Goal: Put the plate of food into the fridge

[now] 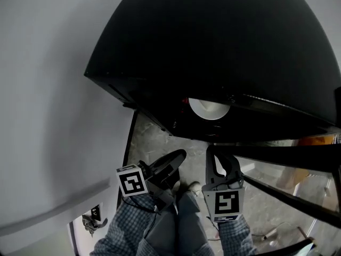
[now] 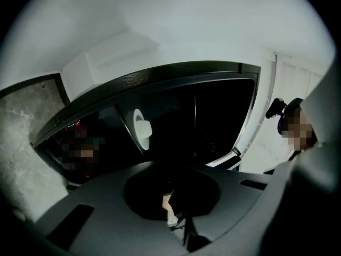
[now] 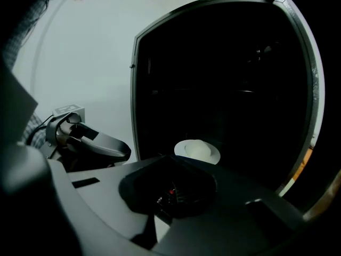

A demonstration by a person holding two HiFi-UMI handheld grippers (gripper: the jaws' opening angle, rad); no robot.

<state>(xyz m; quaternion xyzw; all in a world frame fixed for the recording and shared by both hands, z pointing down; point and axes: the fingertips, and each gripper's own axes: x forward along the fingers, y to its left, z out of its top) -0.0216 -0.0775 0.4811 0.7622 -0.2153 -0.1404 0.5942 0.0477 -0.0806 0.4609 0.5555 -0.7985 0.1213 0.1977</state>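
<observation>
No words, brands or numbers can be read. Black-and-white square markers sit on the left cube (image 1: 131, 181) at seven o'clock and the right cube (image 1: 227, 203) at five o'clock in the head view. A small blue label (image 1: 226, 216) under the right marker is too small to read.

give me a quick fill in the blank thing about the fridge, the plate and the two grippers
1. The plate is ___ in colour.
2. It sits ___ the black fridge, in its dark compartment.
3. The left gripper and the right gripper are shut and hold ___ between their jaws.

Missing words: white; inside; nothing
</observation>
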